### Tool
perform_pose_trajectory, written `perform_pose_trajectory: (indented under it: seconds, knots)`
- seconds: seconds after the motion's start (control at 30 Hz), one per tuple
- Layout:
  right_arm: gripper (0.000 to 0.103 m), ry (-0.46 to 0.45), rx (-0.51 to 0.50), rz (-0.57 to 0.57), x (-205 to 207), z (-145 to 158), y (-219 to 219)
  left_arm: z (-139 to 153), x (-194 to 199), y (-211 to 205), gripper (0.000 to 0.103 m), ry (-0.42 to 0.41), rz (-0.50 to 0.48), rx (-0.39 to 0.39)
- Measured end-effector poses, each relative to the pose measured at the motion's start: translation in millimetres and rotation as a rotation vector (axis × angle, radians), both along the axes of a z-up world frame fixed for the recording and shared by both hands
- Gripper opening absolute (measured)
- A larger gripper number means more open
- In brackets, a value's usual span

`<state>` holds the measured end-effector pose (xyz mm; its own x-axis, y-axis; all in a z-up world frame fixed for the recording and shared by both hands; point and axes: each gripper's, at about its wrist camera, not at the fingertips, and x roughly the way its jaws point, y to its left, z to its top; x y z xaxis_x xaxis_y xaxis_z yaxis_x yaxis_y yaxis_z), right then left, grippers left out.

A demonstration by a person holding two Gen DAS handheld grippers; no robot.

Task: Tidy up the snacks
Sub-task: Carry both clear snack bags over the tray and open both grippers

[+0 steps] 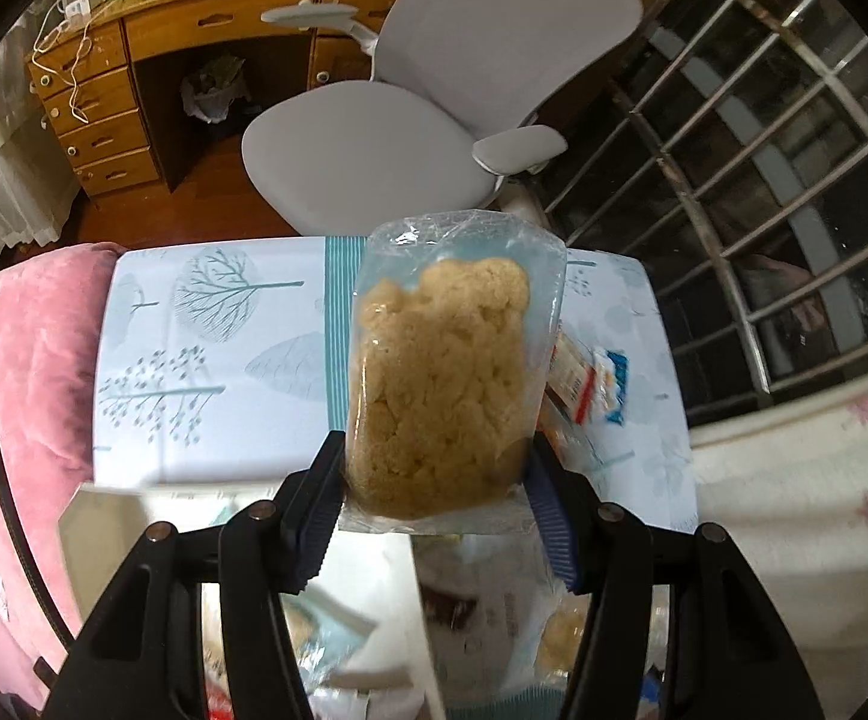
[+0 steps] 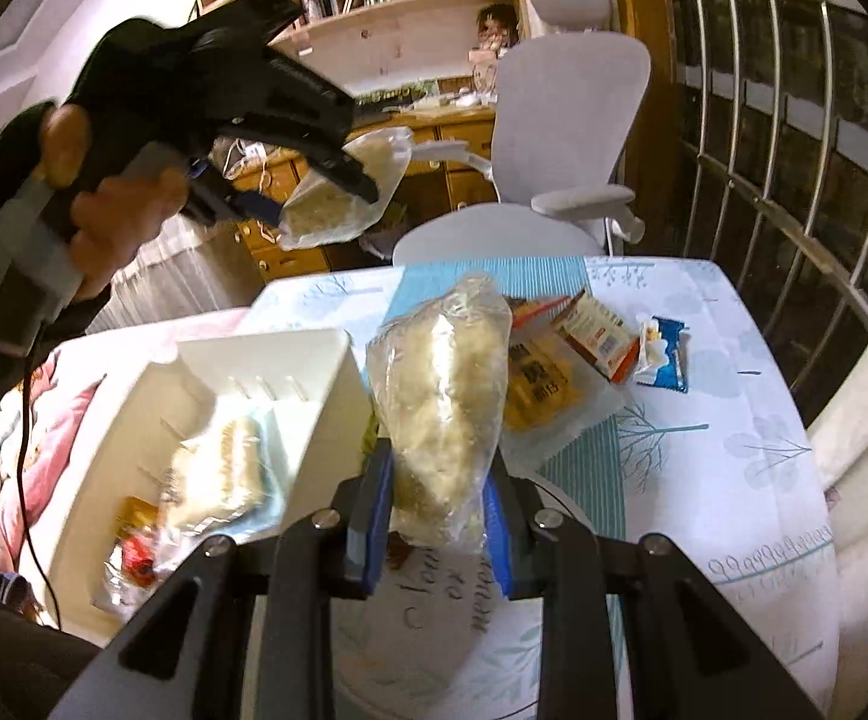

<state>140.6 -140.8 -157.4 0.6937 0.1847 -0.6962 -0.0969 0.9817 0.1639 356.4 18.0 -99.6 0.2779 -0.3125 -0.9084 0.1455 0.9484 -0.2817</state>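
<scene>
so going left to right in the right wrist view: the white plastic bin with slotted walls point(image 2: 290, 396) sits at the left end of the bench point(image 2: 733, 420), which has a pale blue tree-print cloth, and there's already a clear-wrapped beige snack block point(image 2: 218, 468) lying inside it plus some smaller wrappers I can't make out. Up above the bin the left claw point(image 2: 314, 192) is clenched on a clear plastic bag of beige crumbly snack point(image 2: 344, 192), held up in the air off the bench. In its own camera that bag point(image 1: 439, 384) sits square between the two blue-padded fingers point(image 1: 314, 516), sticking out forward past the tips

Just right of the bin the right claw point(image 2: 436, 516) is grasping a second clear bag of the same beige stuff point(image 2: 439, 396), pinched at its lower end, rest of it pointing away over the bench. Beyond that, lying flat on the cloth: a yellow-orange snack packet point(image 2: 538, 384), then a red and white packet point(image 2: 598, 333), then a small blue and white wrapper point(image 2: 664, 351) furthest right, all close together. Grey office chair point(image 2: 559, 138) behind the bench
</scene>
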Motion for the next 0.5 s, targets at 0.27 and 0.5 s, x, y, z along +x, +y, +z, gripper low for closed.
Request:
perform_pose_trajectory:
  seconds: [0.27,0.5]
  knots:
    - [0.027,-0.009,0.105,-0.044,-34.8,25.4,21.7,33.5,-67.9,36.1,0.056,-0.023,-0.036,-0.003]
    - [0.027,0.002,0.149,-0.032,-63.9,31.8,57.3,32.4,-126.1,74.6,0.056,-0.003,-0.063,0.01]
